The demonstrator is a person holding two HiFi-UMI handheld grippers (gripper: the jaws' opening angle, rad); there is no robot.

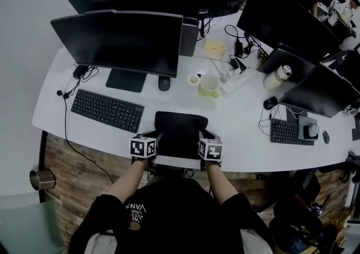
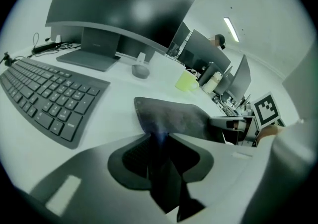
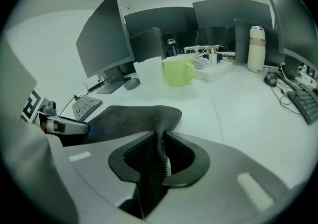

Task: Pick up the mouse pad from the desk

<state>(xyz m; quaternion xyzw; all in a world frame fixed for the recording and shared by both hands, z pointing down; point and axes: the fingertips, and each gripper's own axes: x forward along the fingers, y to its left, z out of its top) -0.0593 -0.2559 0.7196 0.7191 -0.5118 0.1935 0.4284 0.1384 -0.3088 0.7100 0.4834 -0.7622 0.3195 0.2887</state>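
The thin, soft black mouse pad (image 1: 181, 129) looks light and floppy. The left gripper (image 2: 160, 137) and right gripper (image 3: 161, 143) jaws pinch its near corners.

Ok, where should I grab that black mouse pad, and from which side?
Take the mouse pad by its near edge, at both corners, coming from the desk front. It's thin and lies flat, so only an edge fits between jaws. The left gripper and right gripper are clamped there.

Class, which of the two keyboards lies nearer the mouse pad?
The larger keyboard left of the mouse pad, below the big monitor; the smaller keyboard sits far right.
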